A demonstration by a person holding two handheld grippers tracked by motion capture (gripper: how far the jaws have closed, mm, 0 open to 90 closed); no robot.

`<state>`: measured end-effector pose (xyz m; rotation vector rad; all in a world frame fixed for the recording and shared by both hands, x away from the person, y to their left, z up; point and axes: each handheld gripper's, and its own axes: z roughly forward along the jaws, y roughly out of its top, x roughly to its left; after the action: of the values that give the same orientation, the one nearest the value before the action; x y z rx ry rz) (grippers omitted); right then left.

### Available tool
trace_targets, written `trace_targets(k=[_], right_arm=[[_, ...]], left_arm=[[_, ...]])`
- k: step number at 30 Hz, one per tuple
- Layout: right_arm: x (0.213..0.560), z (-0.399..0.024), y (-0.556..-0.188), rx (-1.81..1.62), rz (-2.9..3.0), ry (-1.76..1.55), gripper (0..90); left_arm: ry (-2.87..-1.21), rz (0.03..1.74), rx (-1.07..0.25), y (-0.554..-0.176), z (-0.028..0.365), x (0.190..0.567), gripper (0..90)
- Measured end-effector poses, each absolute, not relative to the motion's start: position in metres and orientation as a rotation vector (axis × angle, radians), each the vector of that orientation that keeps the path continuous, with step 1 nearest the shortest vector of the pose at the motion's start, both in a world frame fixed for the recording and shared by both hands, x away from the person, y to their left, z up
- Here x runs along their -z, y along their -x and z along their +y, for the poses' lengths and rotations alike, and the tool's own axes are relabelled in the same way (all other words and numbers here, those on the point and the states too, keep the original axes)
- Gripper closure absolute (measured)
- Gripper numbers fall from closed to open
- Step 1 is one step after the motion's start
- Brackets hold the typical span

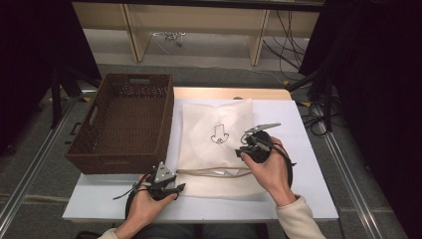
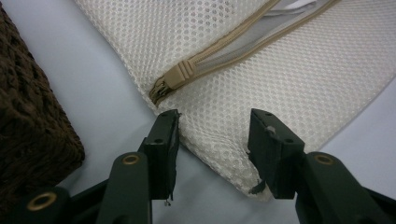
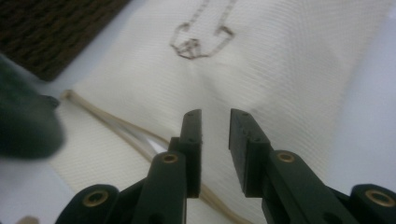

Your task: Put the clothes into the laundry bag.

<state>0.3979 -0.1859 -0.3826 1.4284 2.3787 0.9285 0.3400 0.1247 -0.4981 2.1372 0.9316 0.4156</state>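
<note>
I straddle the mesh bag's [image 2: 280, 79] near corner on the desk [image 1: 308, 164] with my left tool [image 2: 212, 128], half open, unclamped. Right tool [image 3: 215, 126] hovers empty, slightly parted. Next: pinch, then work the zipper [image 2: 175, 79].

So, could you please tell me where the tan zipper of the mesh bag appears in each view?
High view: the zipper runs across the near part of the mesh bag, low centre.
Left gripper view: upper centre, slanting up to the right.
Right gripper view: lower left, a slanting tan line.
Shared landmark: the brown basket.
</note>
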Motion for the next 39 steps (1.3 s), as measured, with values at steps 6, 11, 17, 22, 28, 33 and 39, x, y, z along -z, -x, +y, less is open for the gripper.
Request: trace_targets(k=[6,11,17,22,28,33,39], right_arm=[[0.393,-0.202,-0.397,-0.912,2.344,-1.479,75.6],[0.392,-0.203,-0.398,-0.906,2.356,-1.475,74.7],[0.392,-0.190,-0.394,-0.937,2.365,-1.460,74.3],[0.394,-0.179,-0.395,-0.934,2.392,-1.435,74.3],[0.392,-0.180,-0.395,-0.935,2.391,-1.421,74.4],[0.392,-0.179,-0.394,-0.936,2.407,-1.409,74.4],[0.392,-0.175,-0.392,-0.937,2.416,-1.400,74.5]], left_arm=[[-2.179,0.910,-0.395,-0.342,0.127,0.496,59.4],[-2.121,0.960,-0.376,-0.340,0.124,0.498,67.3],[-2.161,0.912,-0.383,-0.341,0.127,0.496,71.7],[-2.153,0.926,-0.365,-0.340,0.125,0.497,80.4],[-2.167,0.894,-0.380,-0.341,0.126,0.496,86.5],[-2.126,0.937,-0.326,-0.336,0.129,0.493,87.9],[-2.119,0.934,-0.249,-0.327,0.136,0.488,87.8]])
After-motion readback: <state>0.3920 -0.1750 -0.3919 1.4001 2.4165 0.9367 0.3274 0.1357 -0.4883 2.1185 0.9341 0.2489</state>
